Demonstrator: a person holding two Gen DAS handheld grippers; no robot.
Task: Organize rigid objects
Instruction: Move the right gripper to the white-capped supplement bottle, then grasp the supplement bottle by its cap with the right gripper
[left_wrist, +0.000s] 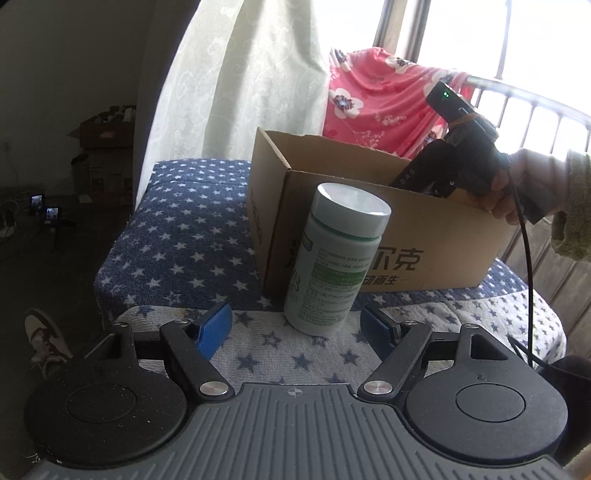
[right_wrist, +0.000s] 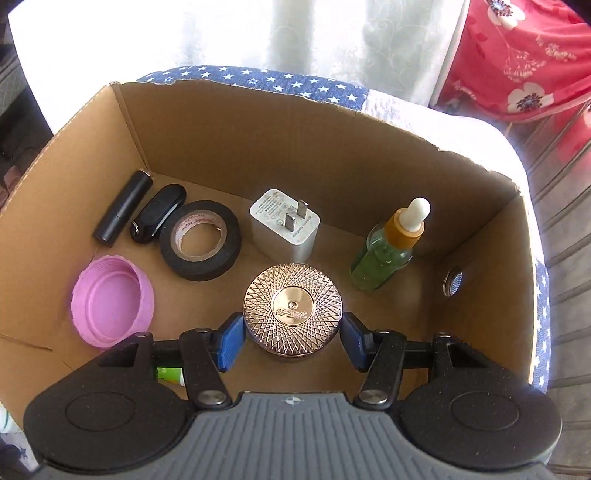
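A white pill bottle (left_wrist: 332, 258) with a grey cap and green label stands upright on the star-patterned cloth (left_wrist: 177, 243), just in front of a cardboard box (left_wrist: 443, 240). My left gripper (left_wrist: 295, 325) is open, and the bottle's base lies between its blue pads, nearer the right one. In the right wrist view my right gripper (right_wrist: 291, 339) reaches down into the box (right_wrist: 258, 129). A rose-gold round jar (right_wrist: 291, 314) sits on the box floor between its pads, which stand close beside it without pressing. A person's hand (left_wrist: 517, 184) holds that gripper over the box.
The box also holds a black cylinder (right_wrist: 123, 206), a black key fob (right_wrist: 159, 212), a black tape roll (right_wrist: 201, 240), a white charger plug (right_wrist: 284, 229), a green dropper bottle (right_wrist: 388, 247) and a pink lid (right_wrist: 112, 299). Curtain (left_wrist: 258, 74) and red floral cloth (left_wrist: 369, 103) hang behind.
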